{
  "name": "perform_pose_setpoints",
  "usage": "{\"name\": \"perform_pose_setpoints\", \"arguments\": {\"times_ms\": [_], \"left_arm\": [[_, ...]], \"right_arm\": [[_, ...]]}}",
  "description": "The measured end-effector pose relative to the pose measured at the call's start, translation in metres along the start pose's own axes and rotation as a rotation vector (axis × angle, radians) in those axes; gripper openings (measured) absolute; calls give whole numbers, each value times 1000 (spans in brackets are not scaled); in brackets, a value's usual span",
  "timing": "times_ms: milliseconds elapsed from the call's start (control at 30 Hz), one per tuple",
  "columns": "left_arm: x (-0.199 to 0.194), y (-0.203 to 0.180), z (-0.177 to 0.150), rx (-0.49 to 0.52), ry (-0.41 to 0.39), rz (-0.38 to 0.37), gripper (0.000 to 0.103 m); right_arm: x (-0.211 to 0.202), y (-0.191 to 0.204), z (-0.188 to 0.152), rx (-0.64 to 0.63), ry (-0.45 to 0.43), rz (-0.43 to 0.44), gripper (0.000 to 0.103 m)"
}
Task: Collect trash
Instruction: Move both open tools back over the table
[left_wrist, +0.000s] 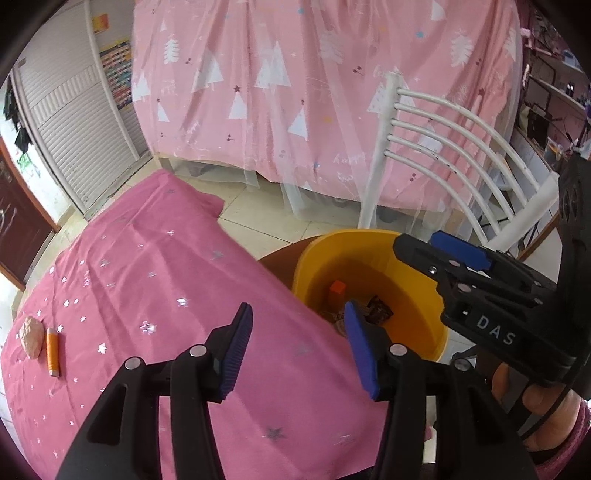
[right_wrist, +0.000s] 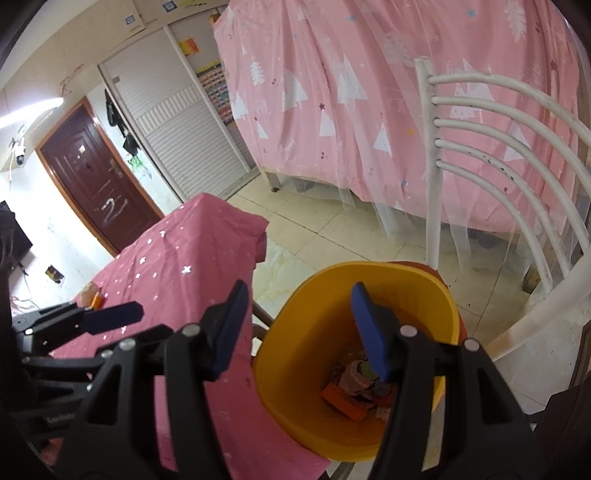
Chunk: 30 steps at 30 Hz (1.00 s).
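A yellow bin stands just off the table's right edge. It holds an orange block, a dark wrapper and other scraps. My left gripper hangs open over the table edge beside the bin, with nothing between its blue pads. My right gripper is open and empty above the bin's near left rim, and trash lies at the bottom. A crumpled pink wad and an orange spool lie far left on the table.
The table wears a pink star-print cloth. The bin rests on the brown seat of a white chair with a barred back. Behind are a pink tree-print curtain, a tiled floor and a brown door.
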<state>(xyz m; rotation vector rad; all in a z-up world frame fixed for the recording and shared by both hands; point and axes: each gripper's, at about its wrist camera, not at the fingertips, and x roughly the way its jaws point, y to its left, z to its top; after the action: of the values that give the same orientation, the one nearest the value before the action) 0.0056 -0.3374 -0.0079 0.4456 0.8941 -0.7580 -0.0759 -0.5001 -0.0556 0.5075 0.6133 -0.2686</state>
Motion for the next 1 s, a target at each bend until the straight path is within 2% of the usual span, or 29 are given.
{"name": "perform_pose_setpoints", "arguments": {"times_ms": [133,633,800,1000], "left_arm": [[-7,23,-4,-34,-16,12,46],[-25,118,-20,-183,-45,71,48],[-30,146,-26,-214,-53,118,56],[-30,183,-32,-262,-47,173,58]], "right_arm": [[1,20,3,-35,0,6,62],[26,106,-1,-173,50,47,63],[36,131,-7,-213,73,67,64],[50,158,-13,-249,100,95,65]]}}
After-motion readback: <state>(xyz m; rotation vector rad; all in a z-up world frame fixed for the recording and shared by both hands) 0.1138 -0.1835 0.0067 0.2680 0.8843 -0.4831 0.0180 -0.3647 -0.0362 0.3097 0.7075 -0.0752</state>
